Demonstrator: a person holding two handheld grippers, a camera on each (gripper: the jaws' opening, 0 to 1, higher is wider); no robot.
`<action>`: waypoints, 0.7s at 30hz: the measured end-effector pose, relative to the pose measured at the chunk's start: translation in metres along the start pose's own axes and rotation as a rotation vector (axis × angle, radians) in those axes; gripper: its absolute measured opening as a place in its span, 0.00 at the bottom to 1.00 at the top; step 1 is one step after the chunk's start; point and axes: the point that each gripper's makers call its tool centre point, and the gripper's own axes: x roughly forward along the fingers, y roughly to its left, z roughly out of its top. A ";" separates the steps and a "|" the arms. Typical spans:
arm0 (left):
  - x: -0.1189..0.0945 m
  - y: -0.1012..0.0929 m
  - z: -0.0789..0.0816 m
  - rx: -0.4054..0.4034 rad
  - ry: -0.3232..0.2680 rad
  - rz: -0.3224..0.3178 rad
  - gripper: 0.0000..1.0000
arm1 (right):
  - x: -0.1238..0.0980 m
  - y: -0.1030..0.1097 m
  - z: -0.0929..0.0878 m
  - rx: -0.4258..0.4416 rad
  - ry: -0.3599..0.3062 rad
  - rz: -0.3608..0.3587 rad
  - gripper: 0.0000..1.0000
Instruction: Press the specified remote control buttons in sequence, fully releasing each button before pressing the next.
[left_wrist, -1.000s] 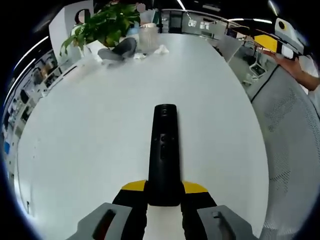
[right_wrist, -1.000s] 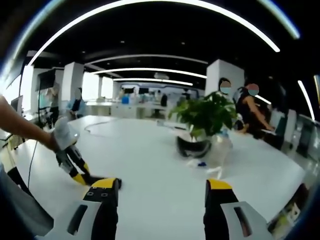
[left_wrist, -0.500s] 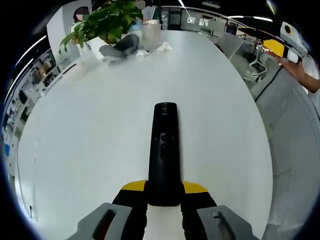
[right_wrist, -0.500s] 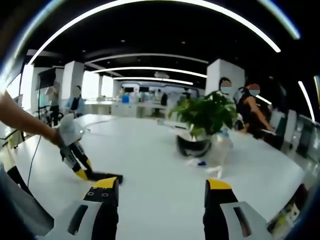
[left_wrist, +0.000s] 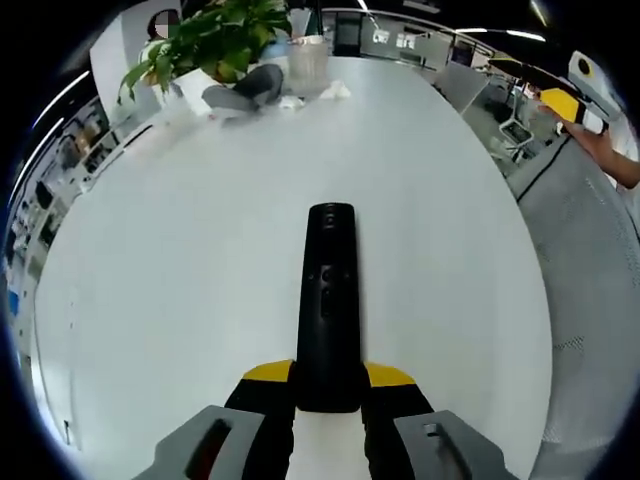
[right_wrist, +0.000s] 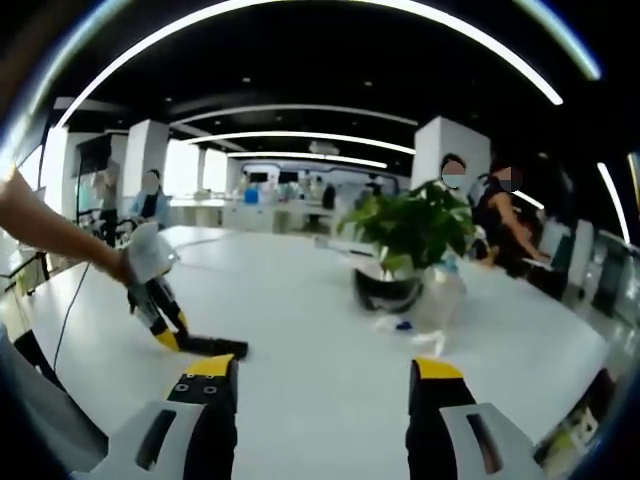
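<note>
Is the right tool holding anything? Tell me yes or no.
No: in the right gripper view the right tool stands open, with bare white table between its jaws, while the left tool grips the remote.

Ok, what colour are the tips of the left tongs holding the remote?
Yellow tips on the left tongs, either side of the black remote; clearest in the left gripper view.

The remote control is black, its buttons the same dark shade. The left gripper has yellow tips on black jaws with grey housings behind; the right gripper matches, yellow over black and grey. The table is plain white. The plant has green leaves in a dark pot.
</note>
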 end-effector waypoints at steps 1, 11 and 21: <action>0.000 0.001 0.000 0.001 0.001 -0.001 0.24 | 0.000 0.000 0.000 0.000 0.000 0.000 0.68; 0.002 0.015 0.002 0.018 0.022 -0.010 0.24 | 0.001 0.000 -0.002 -0.003 0.010 0.003 0.67; 0.002 0.029 0.003 0.028 0.037 -0.019 0.24 | 0.001 0.001 -0.003 -0.010 0.017 0.004 0.67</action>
